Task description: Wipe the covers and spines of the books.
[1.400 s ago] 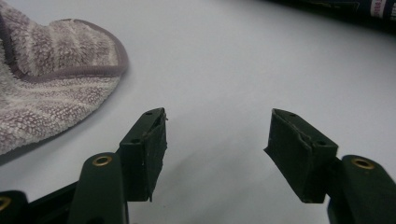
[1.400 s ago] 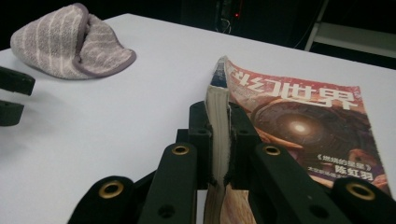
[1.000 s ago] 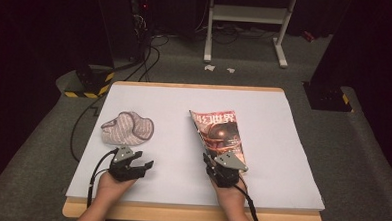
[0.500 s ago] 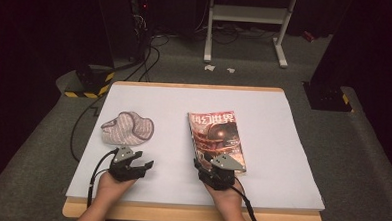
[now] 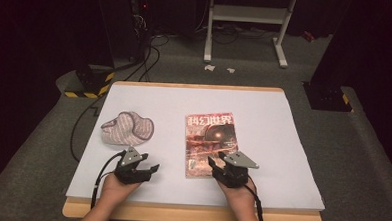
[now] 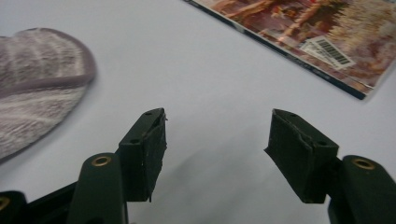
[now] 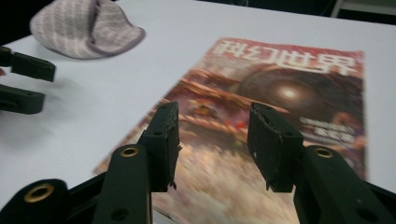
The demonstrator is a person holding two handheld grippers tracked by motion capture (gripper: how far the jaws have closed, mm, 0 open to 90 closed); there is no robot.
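Both grippers (image 5: 154,167) (image 5: 212,162) open beside magazine (image 5: 208,143) edge.

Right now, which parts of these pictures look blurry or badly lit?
High view: table bright, room behind dark. Right gripper view: magazine sharp far off, smeared near the lens. Left gripper view: cloth soft, barcode crisp, faint shadows under the left gripper.

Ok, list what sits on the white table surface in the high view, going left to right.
Striped cloth → left gripper → magazine → right gripper, which sits over the magazine's near right corner.
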